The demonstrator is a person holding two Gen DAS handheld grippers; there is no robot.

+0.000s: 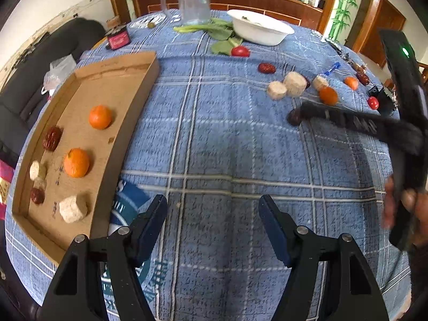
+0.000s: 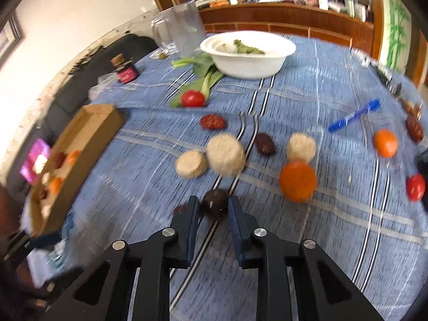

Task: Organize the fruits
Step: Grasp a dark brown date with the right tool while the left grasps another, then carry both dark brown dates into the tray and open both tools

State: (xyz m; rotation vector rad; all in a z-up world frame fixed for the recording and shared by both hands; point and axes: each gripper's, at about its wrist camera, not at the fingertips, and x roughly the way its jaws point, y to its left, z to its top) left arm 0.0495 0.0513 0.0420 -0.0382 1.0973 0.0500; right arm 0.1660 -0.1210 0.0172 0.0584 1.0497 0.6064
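The right gripper (image 2: 213,206) is clamping a dark date (image 2: 214,205) on the worktop (image 2: 307,240). The lift should be straight and steady, then across to the cardboard tray (image 1: 125,139). The left gripper (image 1: 212,215) is hovering wide apart, empty. A blue plaid cloth is covering the surface; a wooden sideboard is standing behind.

The tablecloth (image 1: 214,133) is soft woven cloth, matt. The tray (image 1: 107,85) is brown cardboard, dull. The bowl (image 2: 248,61) looks smooth white plastic. The jug (image 1: 194,2) is clear glass. Gripper pads (image 1: 270,227) look matt.
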